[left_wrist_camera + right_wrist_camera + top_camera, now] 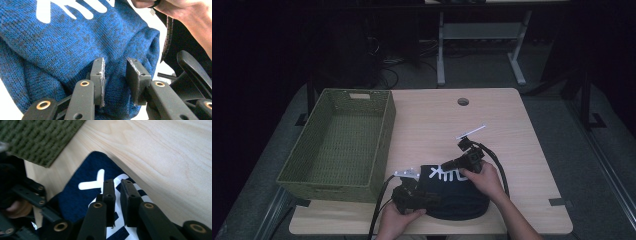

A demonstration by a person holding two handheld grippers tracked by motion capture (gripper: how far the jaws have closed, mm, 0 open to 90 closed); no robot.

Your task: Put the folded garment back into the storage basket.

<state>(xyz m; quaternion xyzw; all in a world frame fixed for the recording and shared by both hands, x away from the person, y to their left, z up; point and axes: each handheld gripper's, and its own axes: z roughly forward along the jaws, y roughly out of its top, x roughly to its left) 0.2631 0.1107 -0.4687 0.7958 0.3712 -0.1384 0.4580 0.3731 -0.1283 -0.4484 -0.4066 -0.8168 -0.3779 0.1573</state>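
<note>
On sweater [62, 40] | left fingers [97, 72] parted, touching | right fingers [109, 192] near-closed above

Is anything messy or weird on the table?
Nothing is spilled or broken. The blue sweater is bunched in a lump at the table's near edge instead of lying flat, with both grippers on it. The green basket sits straight but juts over the left edge.

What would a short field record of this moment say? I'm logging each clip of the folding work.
garment: dark blue knit sweater with white lettering, folded at the table's near edge
left tongs: open, jaws against the sweater's knit
right tongs: nearly shut over the lettering; grip unclear
basket: green woven, left of the sweater
table: light wood
</note>
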